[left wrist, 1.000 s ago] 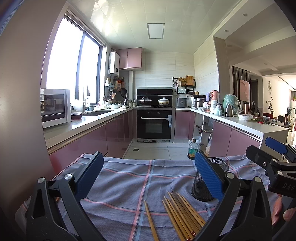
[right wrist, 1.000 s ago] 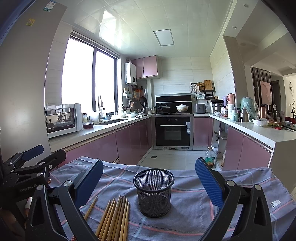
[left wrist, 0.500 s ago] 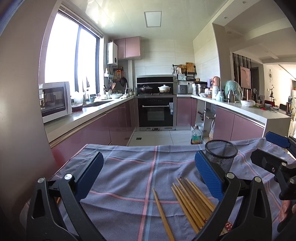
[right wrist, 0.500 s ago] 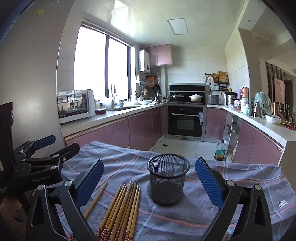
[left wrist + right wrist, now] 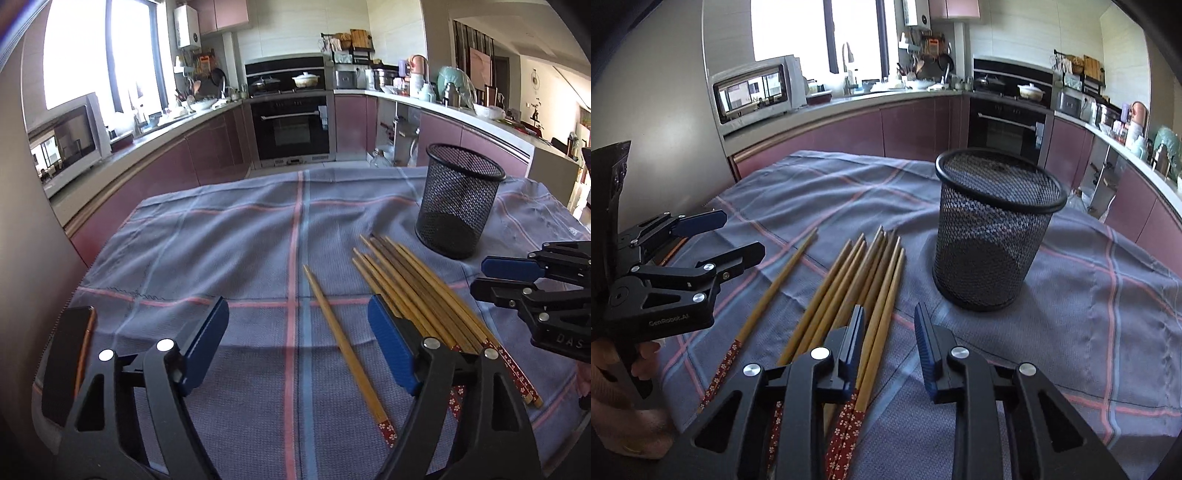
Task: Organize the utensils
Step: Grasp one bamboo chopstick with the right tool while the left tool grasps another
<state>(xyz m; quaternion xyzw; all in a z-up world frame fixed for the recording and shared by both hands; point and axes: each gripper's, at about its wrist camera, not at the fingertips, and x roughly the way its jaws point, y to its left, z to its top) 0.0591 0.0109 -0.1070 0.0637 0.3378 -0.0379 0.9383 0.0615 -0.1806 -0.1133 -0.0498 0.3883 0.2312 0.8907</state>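
Chopsticks (image 5: 864, 280) lie in a loose bundle on the checked cloth (image 5: 207, 251) that covers the bench, thin tips pointing away and red flowered ends toward the right gripper (image 5: 890, 332). That gripper points down over the near part of the bundle. Its jaws are closing and stand narrow; the outermost sticks of the bundle pass between them, but the pads do not yet press on anything. A single chopstick (image 5: 343, 343) lies apart from the bundle, on the side toward the left gripper (image 5: 295, 339). The left gripper's jaws are also closing, though they are wide apart, and the single chopstick runs through the gap between them without touching either pad; the bundle sits just beyond its right finger. A black mesh cup (image 5: 993, 236) stands upright on the cloth ahead and to the right of the right gripper, just past the chopstick tips. A hand (image 5: 617, 410) grips the left gripper's handle.
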